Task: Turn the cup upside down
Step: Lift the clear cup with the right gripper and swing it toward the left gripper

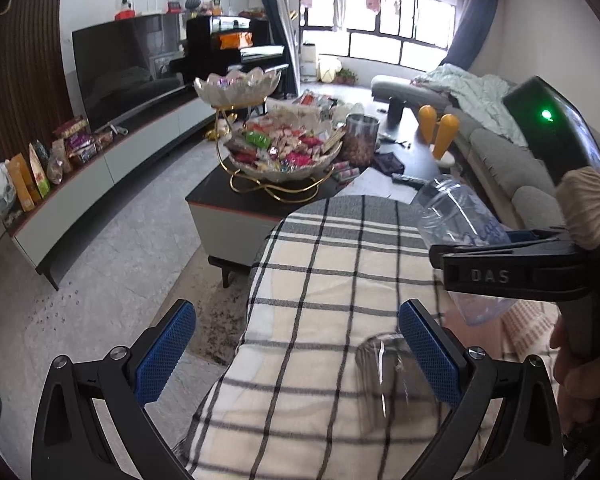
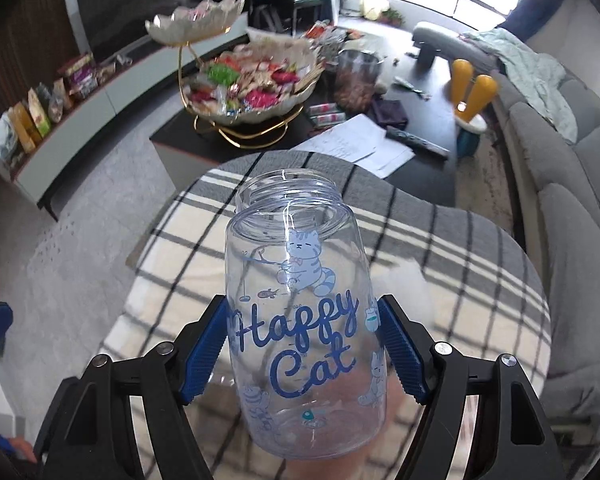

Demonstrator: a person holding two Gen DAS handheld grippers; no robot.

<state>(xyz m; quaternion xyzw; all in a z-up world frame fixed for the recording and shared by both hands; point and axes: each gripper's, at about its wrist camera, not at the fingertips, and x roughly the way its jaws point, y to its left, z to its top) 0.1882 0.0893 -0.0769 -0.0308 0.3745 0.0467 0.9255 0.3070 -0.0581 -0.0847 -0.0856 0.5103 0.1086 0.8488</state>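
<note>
Above the plaid cloth (image 1: 332, 280) | left gripper (image 1: 300, 360) is hovering spread and empty, a clear glass (image 1: 392, 380) lying by its right finger | right gripper (image 2: 304, 344) is pinching the cup (image 2: 300, 300) by its lower body, lifted off the cloth, mouth tilting away, likely leaving room to turn it over.

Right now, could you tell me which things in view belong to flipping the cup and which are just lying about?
For the job:
- cup, tilted, off the cloth
- right tongs, shut on it
- checked cloth
- left tongs, open

Lying about:
- glass between the left tongs
- sweet bowl
- papers
- remote
- television
- sofa
</note>
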